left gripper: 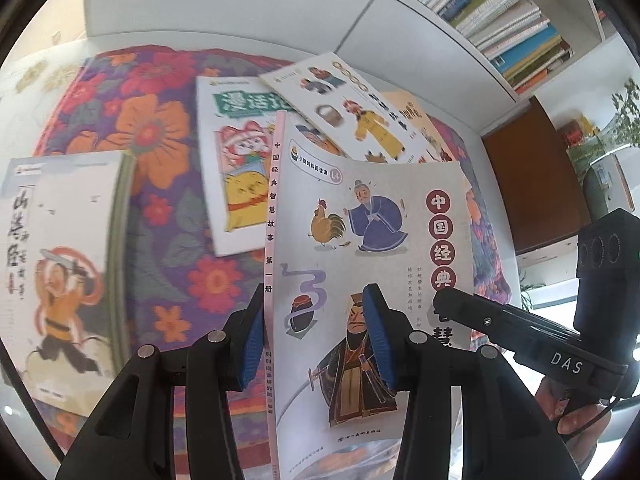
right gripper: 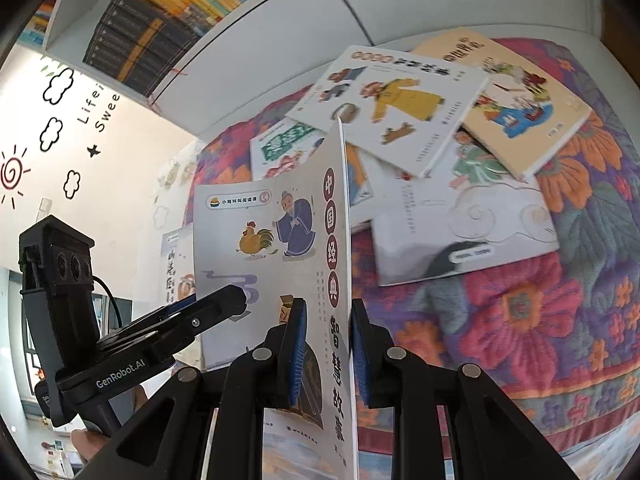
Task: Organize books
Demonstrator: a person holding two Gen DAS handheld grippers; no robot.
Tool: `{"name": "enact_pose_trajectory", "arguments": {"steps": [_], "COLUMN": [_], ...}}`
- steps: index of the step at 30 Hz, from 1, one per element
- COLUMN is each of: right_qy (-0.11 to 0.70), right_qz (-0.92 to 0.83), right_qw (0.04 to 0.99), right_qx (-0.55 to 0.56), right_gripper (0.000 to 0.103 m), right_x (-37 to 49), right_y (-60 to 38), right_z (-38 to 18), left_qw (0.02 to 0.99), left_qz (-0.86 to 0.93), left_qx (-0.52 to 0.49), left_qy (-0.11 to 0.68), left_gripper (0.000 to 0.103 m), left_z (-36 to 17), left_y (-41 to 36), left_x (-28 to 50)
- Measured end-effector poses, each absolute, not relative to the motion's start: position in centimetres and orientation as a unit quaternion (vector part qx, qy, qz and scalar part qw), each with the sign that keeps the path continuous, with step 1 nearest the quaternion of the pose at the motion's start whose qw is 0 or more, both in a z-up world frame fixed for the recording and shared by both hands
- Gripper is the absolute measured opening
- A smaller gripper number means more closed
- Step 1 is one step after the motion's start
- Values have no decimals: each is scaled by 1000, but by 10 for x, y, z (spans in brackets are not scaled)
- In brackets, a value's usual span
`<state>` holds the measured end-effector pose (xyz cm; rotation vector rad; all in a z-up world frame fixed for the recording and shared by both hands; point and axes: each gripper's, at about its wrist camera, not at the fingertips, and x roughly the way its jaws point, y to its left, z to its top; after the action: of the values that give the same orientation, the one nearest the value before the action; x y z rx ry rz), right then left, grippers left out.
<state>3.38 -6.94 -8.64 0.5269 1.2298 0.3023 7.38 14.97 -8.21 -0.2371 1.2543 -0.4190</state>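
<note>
Above the flowered blanket [left gripper: 168, 184], a grey picture book [left gripper: 372, 248] is held upright and clear of the other books. Left hand-held gripper [left gripper: 316, 340] clamps its spine edge, blue pads [left gripper: 382, 340] pressed to the cover. Right hand-held gripper [right gripper: 328, 344] clamps the opposite edge of the same book [right gripper: 280, 240], pads on both faces. Loose books lie overlapping on the blanket: a yellow-robed-figure cover [right gripper: 396, 104], a cream one [right gripper: 516, 96], a green-titled one [left gripper: 236, 168]. White bookshelf [left gripper: 480, 12] behind, filled with books.
</note>
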Motion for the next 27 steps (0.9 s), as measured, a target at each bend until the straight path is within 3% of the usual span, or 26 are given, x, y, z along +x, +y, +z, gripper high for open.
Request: {"name": "enact_pose_trajectory", "arguments": {"steps": [27], "right_qy": [564], "right_qz": [188], "right_qw": [761], "right_qx": [261], "right_gripper": [22], "right_x": [70], "right_y": [78], "right_z": [-79], "left_qw": [795], "left_qz": [-153], "left_qx": [-103], "left_qy": [577], "left_gripper": [44], "left_z": [-76], "left_y": [299], "left_x": [113]}}
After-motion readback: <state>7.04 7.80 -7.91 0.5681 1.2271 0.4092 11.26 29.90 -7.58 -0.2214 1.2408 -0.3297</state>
